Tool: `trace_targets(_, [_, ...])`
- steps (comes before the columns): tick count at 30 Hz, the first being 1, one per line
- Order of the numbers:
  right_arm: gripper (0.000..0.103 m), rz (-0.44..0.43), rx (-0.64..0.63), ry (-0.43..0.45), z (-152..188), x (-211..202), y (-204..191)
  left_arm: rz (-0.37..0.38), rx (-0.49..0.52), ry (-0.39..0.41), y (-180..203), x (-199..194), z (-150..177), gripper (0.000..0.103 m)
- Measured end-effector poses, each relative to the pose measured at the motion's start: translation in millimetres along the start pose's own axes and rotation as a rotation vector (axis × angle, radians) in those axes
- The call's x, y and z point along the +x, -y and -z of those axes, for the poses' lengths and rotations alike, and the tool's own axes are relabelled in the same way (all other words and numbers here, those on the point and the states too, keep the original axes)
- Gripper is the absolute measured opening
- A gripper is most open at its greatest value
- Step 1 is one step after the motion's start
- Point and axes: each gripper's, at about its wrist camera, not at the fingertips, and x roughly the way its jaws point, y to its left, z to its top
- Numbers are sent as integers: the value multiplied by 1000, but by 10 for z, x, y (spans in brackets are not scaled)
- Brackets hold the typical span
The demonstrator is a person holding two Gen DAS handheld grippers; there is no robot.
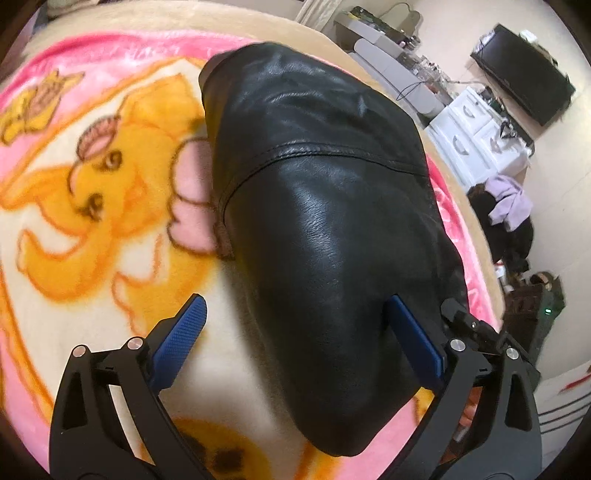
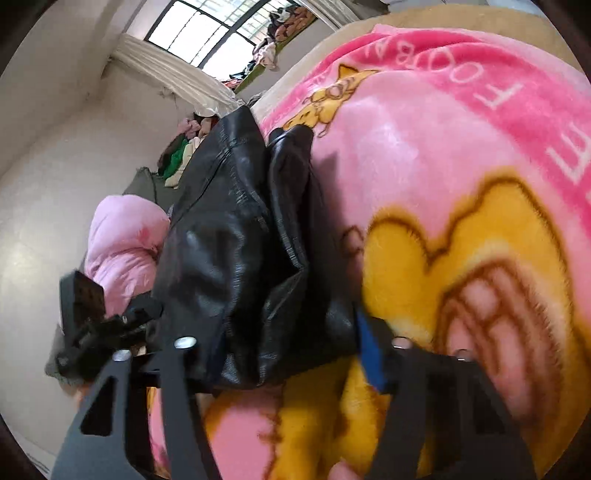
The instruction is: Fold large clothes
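Left wrist view: black leather jacket [image 1: 325, 229] lies in a bundle on a pink and orange cartoon blanket [image 1: 92, 192].
Left gripper [image 1: 295, 332]: jaws spread wide, blue pads [image 1: 184, 332] clear of the leather, one on each side of the bundle's near end.
Right gripper [image 2: 291, 354]: partly apart, with folds of the jacket [image 2: 236, 236] bunched between the fingers; too blurred to say whether the pads press on it.
Background: white drawers [image 1: 469, 133] beyond the bed; window [image 2: 214, 29] behind the jacket.
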Motion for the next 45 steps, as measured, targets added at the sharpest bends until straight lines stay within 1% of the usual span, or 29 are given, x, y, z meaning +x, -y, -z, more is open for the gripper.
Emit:
trace_targets(1, [44, -21, 24, 7, 43, -17, -26, -18, 17, 7, 25, -14, -30, 91])
trace_targets(3, [43, -59, 61, -4, 162, -23, -114, -31, 30, 27, 50, -68, -89, 91])
trace_targets(5, [43, -54, 32, -19, 293, -6, -313, -49, 49, 62, 104, -149, -163, 91])
trace_targets(7, [45, -14, 5, -25, 448, 65, -498, -109, 71, 83, 142, -162, -195, 91])
trace_targets(8, [52, 21, -2, -21, 479, 88, -541, -119, 83, 78, 151, -134, -191, 92])
trace_targets(9, [57, 79, -32, -3, 492, 97, -568, -126, 99, 71, 170, -98, -180, 92])
trace_targets(10, [68, 110, -49, 0, 478, 95, -567, -158, 131, 70, 209, -56, -153, 92])
trace_targets(11, [75, 121, -49, -9, 455, 87, -560, -192, 166, 72, 252, -24, -123, 92])
trace_targets(12, [79, 118, -39, -21, 416, 42, -568, -219, 201, 76, 278, -6, -95, 92])
trace_targets(13, [85, 124, -41, -20, 369, -17, -597, -239, 234, 89, 312, 9, -58, 92])
trace_targets(15, [87, 158, -89, 74, 234, -239, -710, -237, 238, 99, 288, 4, -34, 92])
trace_targets(17, [90, 174, -131, 186, 3, -428, -832, -224, 229, 105, 252, -6, -45, 92])
trace_targets(19, [90, 197, -143, 225, -229, -415, -914, -213, 221, 104, 222, -24, -35, 92])
trace_targets(21, [88, 194, -158, 219, -525, -282, -988, -210, 222, 102, 235, -36, -28, 92])
trace_targets(22, [85, 195, -166, 210, -626, -200, -1008, -209, 222, 101, 231, -35, -29, 92])
trace_targets(23, [81, 215, -173, 198, -726, -106, -1022, -207, 222, 101, 259, -35, -14, 92])
trace_targets(25, [81, 324, -194, 160, -929, 197, -1039, -202, 219, 103, 248, -33, -2, 92])
trace_targets(27, [80, 362, -189, 137, -1036, 458, -1009, -201, 222, 104, 259, -37, 18, 92])
trace_targets(28, [78, 359, -186, 112, -1060, 587, -978, -200, 222, 104, 267, -44, 27, 92])
trace_targets(30, [47, 356, -183, 76, -1035, 757, -960, -193, 224, 101, 257, -53, 30, 92])
trace_targets(31, [26, 332, -196, 68, -1015, 775, -986, -190, 223, 99, 249, -56, 27, 92])
trace_targets(32, [18, 316, -215, 75, -981, 746, -1034, -187, 220, 96, 238, -59, 24, 92])
trace_targets(33, [16, 278, -238, 96, -965, 676, -1091, -176, 210, 96, 221, -69, 18, 92])
trace_targets(35, [14, 218, -237, 129, -953, 541, -1156, -156, 200, 98, 213, -87, 16, 92])
trace_targets(36, [14, 176, -226, 144, -984, 457, -1139, -147, 200, 100, 219, -96, 18, 92])
trace_targets(37, [14, 155, -220, 153, -1000, 393, -1101, -137, 202, 102, 238, -105, 25, 92])
trace_targets(39, [13, 166, -214, 161, -1035, 375, -1066, -124, 202, 93, 269, -96, 36, 92])
trace_targets(42, [13, 228, -178, 130, -1029, 462, -805, -126, 210, 74, 304, -27, 63, 92])
trace_targets(45, [20, 294, -158, 88, -961, 626, -572, -132, 221, 72, 326, 22, 84, 93])
